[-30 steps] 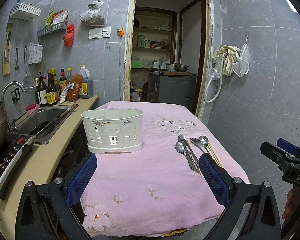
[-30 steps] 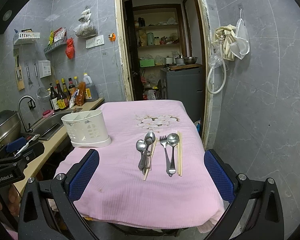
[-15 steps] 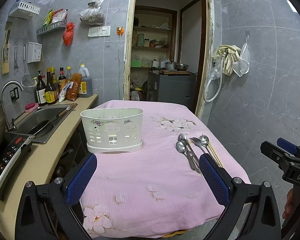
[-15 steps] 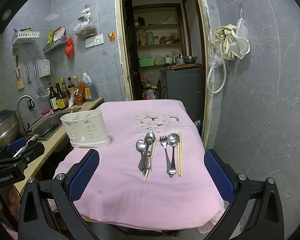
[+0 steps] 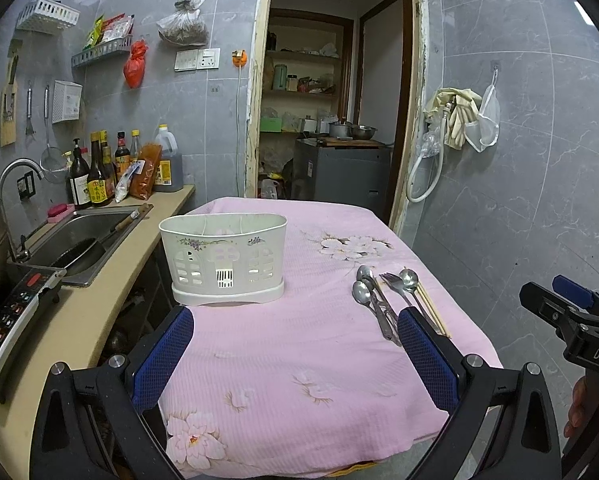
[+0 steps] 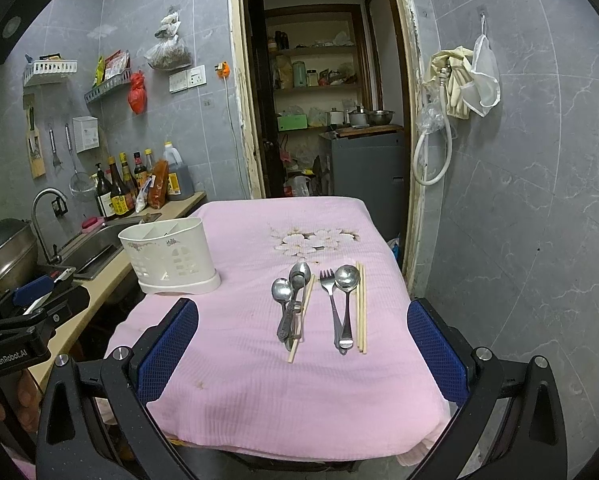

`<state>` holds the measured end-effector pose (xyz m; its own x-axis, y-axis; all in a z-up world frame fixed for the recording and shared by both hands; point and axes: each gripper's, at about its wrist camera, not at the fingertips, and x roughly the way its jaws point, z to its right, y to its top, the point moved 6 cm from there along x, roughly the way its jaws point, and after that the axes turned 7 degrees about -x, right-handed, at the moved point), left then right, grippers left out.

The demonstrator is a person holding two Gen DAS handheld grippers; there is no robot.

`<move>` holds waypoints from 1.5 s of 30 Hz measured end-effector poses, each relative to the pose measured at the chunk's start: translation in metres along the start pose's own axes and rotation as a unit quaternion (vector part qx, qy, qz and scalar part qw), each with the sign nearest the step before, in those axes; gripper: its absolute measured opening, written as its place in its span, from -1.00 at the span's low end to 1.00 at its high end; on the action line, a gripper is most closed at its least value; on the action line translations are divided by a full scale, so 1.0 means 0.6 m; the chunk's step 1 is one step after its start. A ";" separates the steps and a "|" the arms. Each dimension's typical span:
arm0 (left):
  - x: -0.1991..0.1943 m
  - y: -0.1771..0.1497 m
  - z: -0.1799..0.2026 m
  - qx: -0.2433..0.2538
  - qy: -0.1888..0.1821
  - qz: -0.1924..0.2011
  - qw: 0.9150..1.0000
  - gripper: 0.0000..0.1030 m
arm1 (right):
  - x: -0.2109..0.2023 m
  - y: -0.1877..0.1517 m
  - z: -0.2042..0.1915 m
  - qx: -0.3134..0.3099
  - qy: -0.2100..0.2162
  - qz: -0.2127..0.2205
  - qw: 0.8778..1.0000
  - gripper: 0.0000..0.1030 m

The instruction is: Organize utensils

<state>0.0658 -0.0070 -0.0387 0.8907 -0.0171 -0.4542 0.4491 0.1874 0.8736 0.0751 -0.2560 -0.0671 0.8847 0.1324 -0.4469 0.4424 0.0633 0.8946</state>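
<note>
A white utensil holder [image 5: 222,261] [image 6: 168,255] with inner dividers stands upright on the left part of the pink-clothed table [image 5: 283,360]. Right of it lie metal spoons [image 6: 289,304] [image 5: 369,300], a fork [image 6: 331,304], another spoon [image 6: 346,284] and wooden chopsticks [image 6: 361,308] in a row. My left gripper [image 5: 295,352] is open, held short of the holder, empty. My right gripper [image 6: 303,344] is open, held short of the utensils, with nothing between its fingers.
A counter with a sink [image 5: 75,240], bottles [image 5: 99,176] and an induction cooker [image 5: 11,320] runs along the left of the table. Behind the table is an open doorway [image 5: 331,120]. A tiled wall with a hanging hose [image 5: 431,168] is on the right.
Both grippers have shifted only slightly; the views are nearly the same. Nothing on the table has moved.
</note>
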 end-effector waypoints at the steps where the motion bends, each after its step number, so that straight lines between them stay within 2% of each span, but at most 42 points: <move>1: 0.000 0.001 0.000 0.000 0.000 0.000 1.000 0.99 | 0.002 -0.001 -0.001 0.000 -0.001 0.000 1.000 0.98; 5: 0.006 -0.002 -0.001 -0.001 -0.001 -0.002 1.000 0.99 | 0.021 -0.008 -0.012 0.000 -0.002 -0.003 1.000 0.98; 14: 0.018 -0.004 -0.006 0.001 -0.012 -0.007 1.000 0.99 | 0.015 -0.004 -0.012 0.000 -0.011 -0.003 1.000 0.98; 21: 0.020 0.006 -0.010 0.010 -0.024 -0.001 1.000 0.99 | 0.002 0.011 -0.012 0.003 -0.026 0.013 1.000 0.98; 34: 0.043 0.070 0.006 0.006 -0.049 0.034 0.998 0.99 | 0.001 0.081 0.019 0.013 -0.051 0.052 0.997 0.98; 45: 0.099 0.117 0.044 0.003 -0.052 0.047 0.998 0.99 | 0.064 0.121 0.065 0.019 -0.034 0.055 0.998 0.98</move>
<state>0.1519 -0.0205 0.0004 0.9309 -0.1021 -0.3506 0.3641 0.1870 0.9124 0.1469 -0.2847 -0.0192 0.9359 0.0684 -0.3457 0.3455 0.0153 0.9383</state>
